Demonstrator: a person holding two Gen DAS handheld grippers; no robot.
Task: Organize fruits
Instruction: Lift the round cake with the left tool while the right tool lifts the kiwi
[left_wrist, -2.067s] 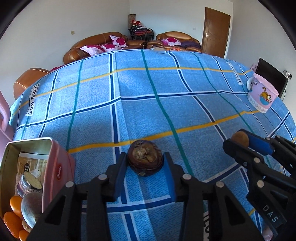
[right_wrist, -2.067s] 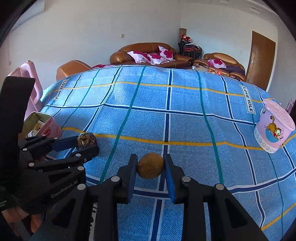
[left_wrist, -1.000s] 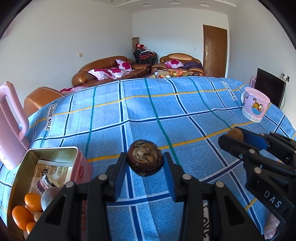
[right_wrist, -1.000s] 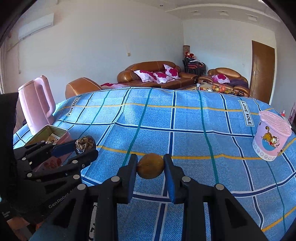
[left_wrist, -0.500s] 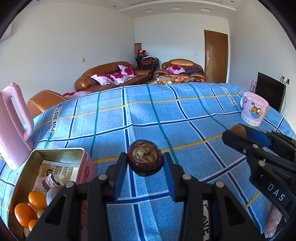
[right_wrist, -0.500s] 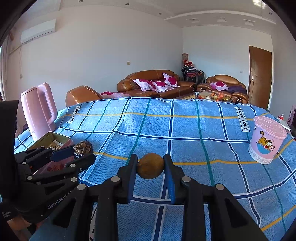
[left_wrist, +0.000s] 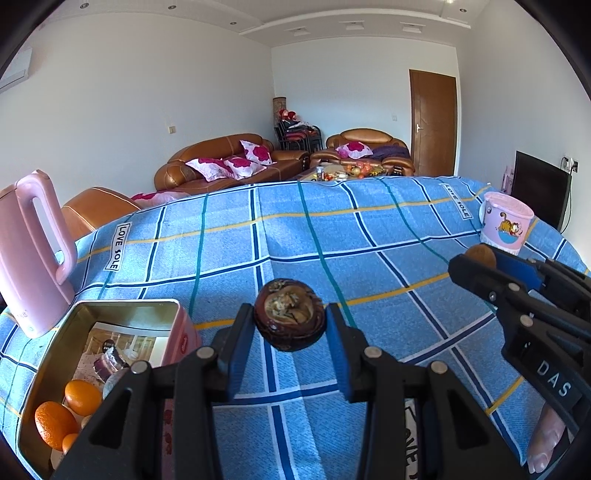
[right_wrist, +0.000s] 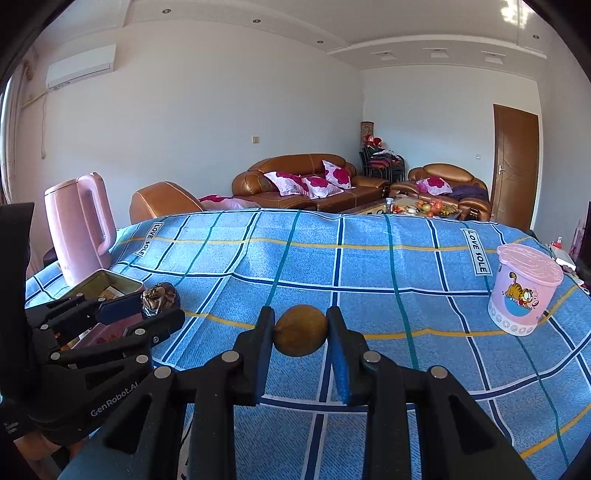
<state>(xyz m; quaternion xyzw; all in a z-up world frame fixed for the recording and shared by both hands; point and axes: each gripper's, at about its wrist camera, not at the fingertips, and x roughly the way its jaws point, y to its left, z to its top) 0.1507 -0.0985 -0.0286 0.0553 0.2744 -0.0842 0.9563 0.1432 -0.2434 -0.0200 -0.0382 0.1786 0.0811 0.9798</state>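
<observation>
Clamped between the pads of the left gripper (left_wrist: 290, 325), a dark, wrinkled fruit (left_wrist: 290, 319) is held clear of the blue checked cloth (left_wrist: 332, 236) — lifted, it seems, so it can be carried to the open tin (left_wrist: 122, 308) just to its left, where oranges (left_wrist: 83, 397) are already gathered. A small brown fruit (right_wrist: 300, 335) is pinched likewise in the right gripper (right_wrist: 300, 338), above the cloth — probably kept waiting its turn. A pink lidded cup (right_wrist: 526, 290) is set well apart at the right.

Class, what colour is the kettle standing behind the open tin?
The kettle is pale pink, seen best in the right wrist view.
</observation>
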